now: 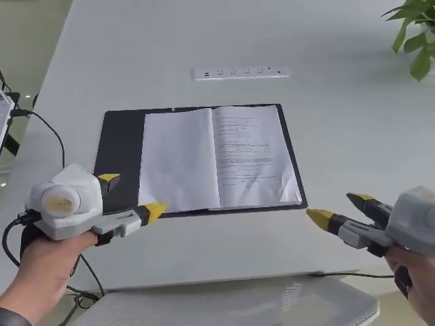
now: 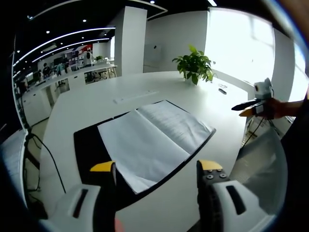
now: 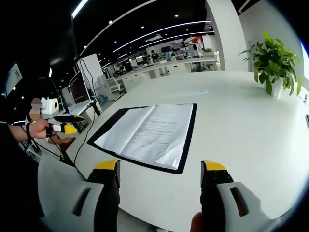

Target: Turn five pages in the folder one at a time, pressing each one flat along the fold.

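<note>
A black folder lies open on the white table, with a blank turned page on its left and a printed page on its right. The folder also appears in the left gripper view and the right gripper view. My left gripper hovers open at the folder's near left corner, holding nothing. My right gripper hovers open off the folder's near right corner, also holding nothing. Each gripper's yellow-tipped jaws stand wide apart in its own view.
A white power strip lies on the table beyond the folder. A potted plant stands at the far right. A black cable trails over the table's left side. A chair back sits below the near table edge.
</note>
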The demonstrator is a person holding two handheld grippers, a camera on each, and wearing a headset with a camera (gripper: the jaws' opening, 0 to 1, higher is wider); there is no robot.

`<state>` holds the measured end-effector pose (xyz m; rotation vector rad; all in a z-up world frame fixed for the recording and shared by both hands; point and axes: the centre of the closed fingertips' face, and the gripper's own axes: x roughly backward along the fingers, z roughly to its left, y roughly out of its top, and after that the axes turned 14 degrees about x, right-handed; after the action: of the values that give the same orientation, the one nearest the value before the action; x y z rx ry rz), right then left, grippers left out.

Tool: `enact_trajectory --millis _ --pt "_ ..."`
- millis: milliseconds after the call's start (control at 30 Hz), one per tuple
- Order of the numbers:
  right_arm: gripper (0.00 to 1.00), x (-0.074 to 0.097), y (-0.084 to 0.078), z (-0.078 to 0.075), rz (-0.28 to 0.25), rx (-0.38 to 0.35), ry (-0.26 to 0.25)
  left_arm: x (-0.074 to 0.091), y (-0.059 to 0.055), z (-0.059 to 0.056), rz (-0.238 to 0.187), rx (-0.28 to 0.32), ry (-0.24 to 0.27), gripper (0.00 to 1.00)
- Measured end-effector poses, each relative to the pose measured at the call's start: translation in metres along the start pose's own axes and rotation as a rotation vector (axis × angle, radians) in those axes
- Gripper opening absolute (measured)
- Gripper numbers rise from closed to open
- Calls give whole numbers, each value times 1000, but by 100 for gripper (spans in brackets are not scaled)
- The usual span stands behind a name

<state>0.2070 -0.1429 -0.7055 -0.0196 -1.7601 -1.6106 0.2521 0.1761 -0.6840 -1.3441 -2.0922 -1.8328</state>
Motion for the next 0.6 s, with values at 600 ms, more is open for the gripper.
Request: enact_trajectory --millis 600 --pt "68 6 -2 -3 -15 -27 -4 -48 15 -53 41 -86 -121 67"
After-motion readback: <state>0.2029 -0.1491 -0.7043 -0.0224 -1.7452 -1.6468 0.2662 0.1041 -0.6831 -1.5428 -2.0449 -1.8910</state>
